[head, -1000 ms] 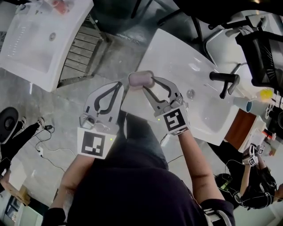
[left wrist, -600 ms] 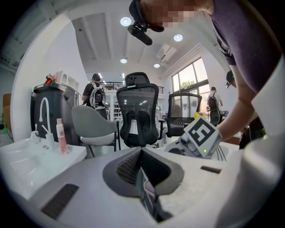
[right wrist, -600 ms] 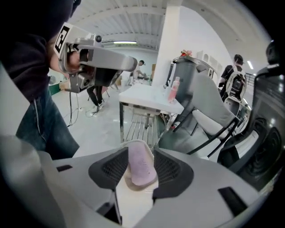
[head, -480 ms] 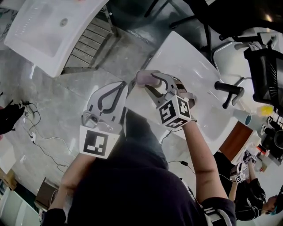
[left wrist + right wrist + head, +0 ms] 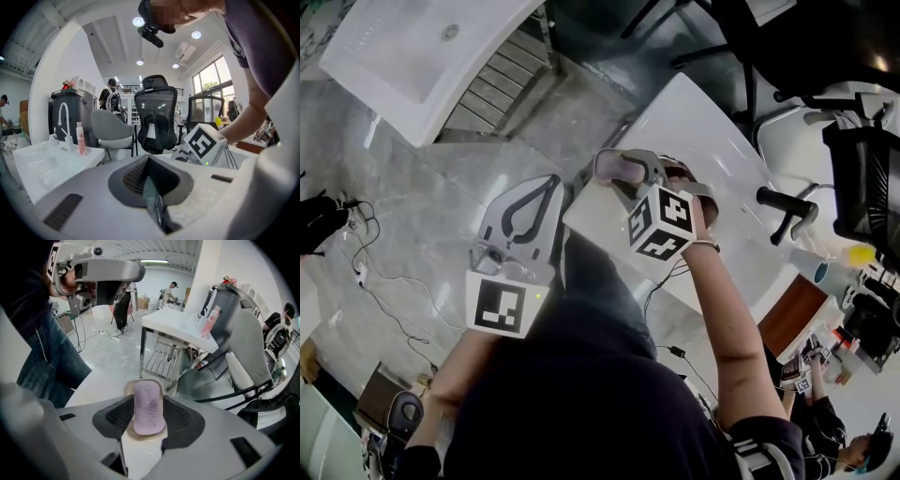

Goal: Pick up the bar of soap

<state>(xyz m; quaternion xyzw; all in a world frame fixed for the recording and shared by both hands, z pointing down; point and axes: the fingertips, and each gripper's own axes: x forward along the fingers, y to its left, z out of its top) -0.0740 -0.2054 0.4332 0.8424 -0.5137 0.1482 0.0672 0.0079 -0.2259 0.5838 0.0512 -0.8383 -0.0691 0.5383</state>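
Note:
A lilac bar of soap (image 5: pixel 149 408) lies in a beige dish (image 5: pixel 140 436) at the near corner of a white basin counter (image 5: pixel 712 141). My right gripper (image 5: pixel 148 405) reaches over that corner, its jaws opening, one dark pad (image 5: pixel 180 418) on each side of the soap and dish without pressing on them. In the head view the soap (image 5: pixel 614 166) shows at the tip of the right gripper (image 5: pixel 622 174). My left gripper (image 5: pixel 554 182) hangs to the left of the counter over the floor, shut and empty, its jaws meeting (image 5: pixel 149 161).
A black tap (image 5: pixel 787 211) stands on the counter's far right, with a pale cup (image 5: pixel 825 274) beyond it. A second white basin (image 5: pixel 422 56) on a metal frame (image 5: pixel 502 80) stands at upper left. Office chairs and other people are around; cables lie on the grey floor (image 5: pixel 366 272).
The right gripper has tipped forward over the soap, its marker cube swinging up toward it, and its jaws have widened. The left gripper has stayed where it was.

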